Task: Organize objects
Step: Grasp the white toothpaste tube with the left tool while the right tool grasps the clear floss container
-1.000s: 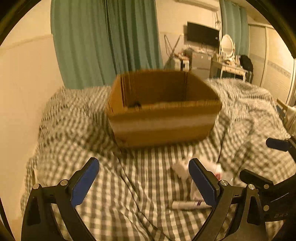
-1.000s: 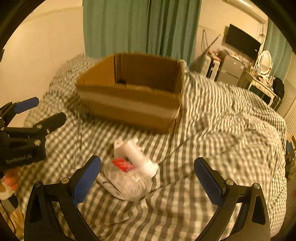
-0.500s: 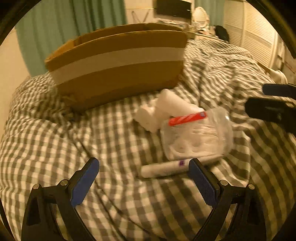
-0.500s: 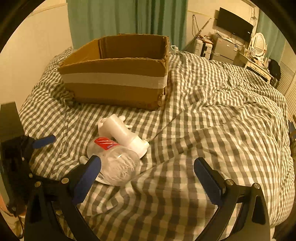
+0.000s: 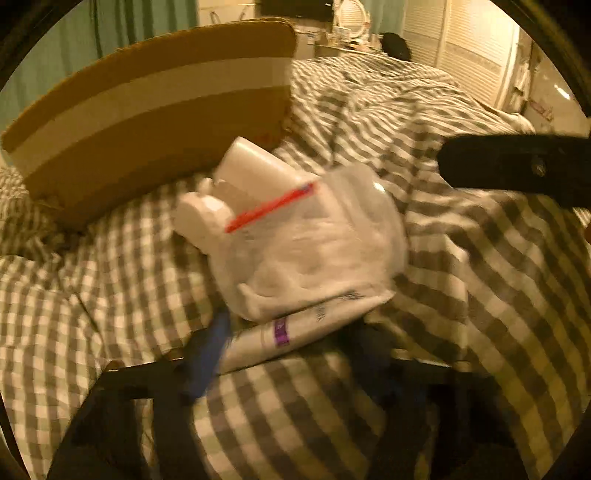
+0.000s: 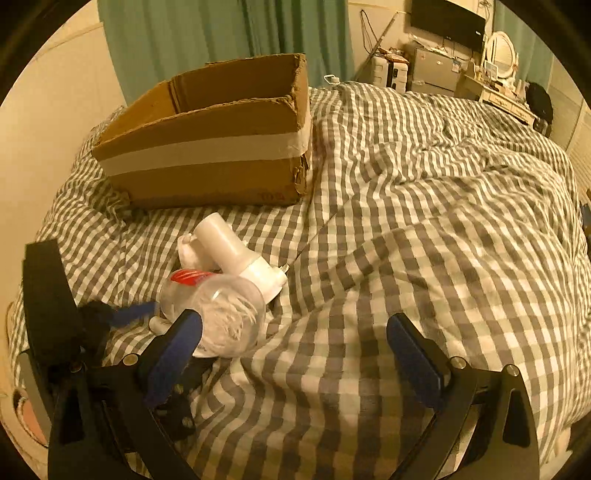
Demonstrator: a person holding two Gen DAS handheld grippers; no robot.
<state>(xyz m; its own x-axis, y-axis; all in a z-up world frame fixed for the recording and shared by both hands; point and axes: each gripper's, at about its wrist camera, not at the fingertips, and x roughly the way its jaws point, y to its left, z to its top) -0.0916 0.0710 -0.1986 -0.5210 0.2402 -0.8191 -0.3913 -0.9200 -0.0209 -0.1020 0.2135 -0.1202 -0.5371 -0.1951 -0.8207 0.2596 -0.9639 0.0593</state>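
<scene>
An open cardboard box (image 6: 207, 155) with a pale tape band stands on a checked bed (image 6: 424, 229); it also shows in the left wrist view (image 5: 147, 110). In front of it lie a white bottle (image 6: 232, 251), a clear container with a red band (image 6: 221, 314) and a white tube with a purple mark (image 5: 288, 332). My left gripper (image 5: 291, 350) is low on the bed with its fingers around the tube, closing; the view is blurred. My right gripper (image 6: 295, 354) is open and empty, just right of the clear container.
A beige wall (image 6: 48, 122) and green curtains (image 6: 221, 33) lie behind the box. A TV (image 6: 447, 18), a dresser with a round mirror (image 6: 498, 48) and cabinets stand at the far right. The bed stretches rumpled to the right.
My left gripper has dropped and moved forward onto the white tube, its fingers drawing in around it. My right gripper has moved a little closer to the pile and stays open.
</scene>
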